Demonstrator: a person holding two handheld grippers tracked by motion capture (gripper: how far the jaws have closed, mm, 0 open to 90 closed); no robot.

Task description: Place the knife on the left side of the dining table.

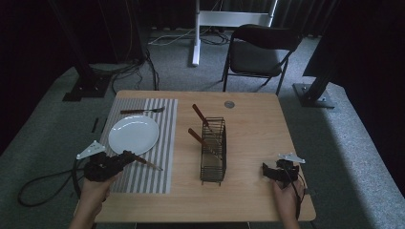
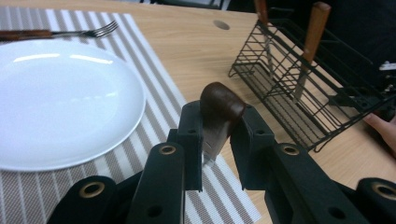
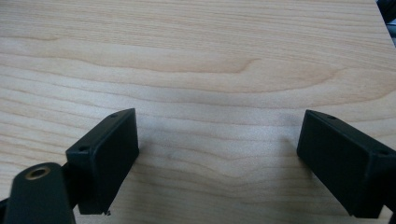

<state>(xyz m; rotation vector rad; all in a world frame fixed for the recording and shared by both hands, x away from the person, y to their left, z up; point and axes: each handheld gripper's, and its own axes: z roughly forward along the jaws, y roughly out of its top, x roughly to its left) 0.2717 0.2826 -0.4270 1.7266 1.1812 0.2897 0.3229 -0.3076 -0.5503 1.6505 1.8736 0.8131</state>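
- Left gripper (image 2: 217, 135) clamped on brown wooden-handled knife (image 2: 219, 109), over grey striped placemat (image 2: 154, 74) beside round white plate (image 2: 65, 98).
- Right gripper (image 3: 217, 158) wide open, holding nothing, above light wooden table (image 3: 196, 56).

Left tongs (image 2: 219, 135) clamped shut on something, right tongs (image 3: 217, 158) spread wide, empty

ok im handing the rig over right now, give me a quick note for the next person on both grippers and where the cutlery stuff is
Left hand-held gripper: shut on a wooden-handled knife, held over the near right part of the striped placemat, beside the white plate.
Right hand-held gripper: open, holding nothing, over bare table near the front right corner.
Done: fork lies on the placemat beyond the plate.
Left: two more wooden-handled utensils stand in the black wire rack mid-table. Probably set the knife down right of the plate; what the rest are for is unclear.
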